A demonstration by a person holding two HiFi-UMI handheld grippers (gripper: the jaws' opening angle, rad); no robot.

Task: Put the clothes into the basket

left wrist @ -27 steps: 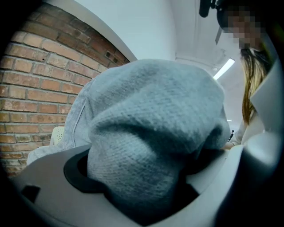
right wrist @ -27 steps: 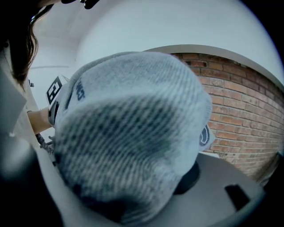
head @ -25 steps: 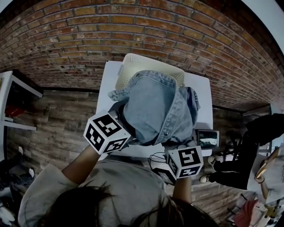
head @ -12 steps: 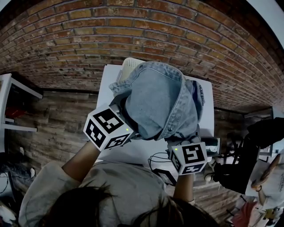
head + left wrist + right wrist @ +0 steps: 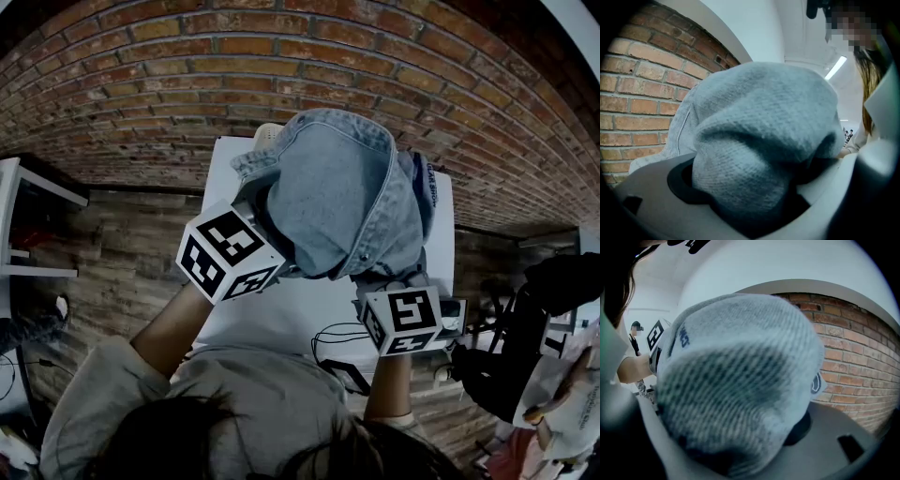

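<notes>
Above table (image 5: 281,319) | denim garment (image 5: 333,202) bunched between jaws, spread ahead | left hand-held gripper (image 5: 258,239) grasping it | right hand-held gripper (image 5: 386,281) likewise

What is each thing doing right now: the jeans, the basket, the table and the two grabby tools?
Light blue denim garment: bunched up, lifted above the table, held at both ends.
Cream plastic basket: at the table's far end, almost hidden behind the denim; contents cannot be seen.
White table: its near part is bare.
Left tool: clamped on the denim.
Right tool: clamped on the denim.
</notes>
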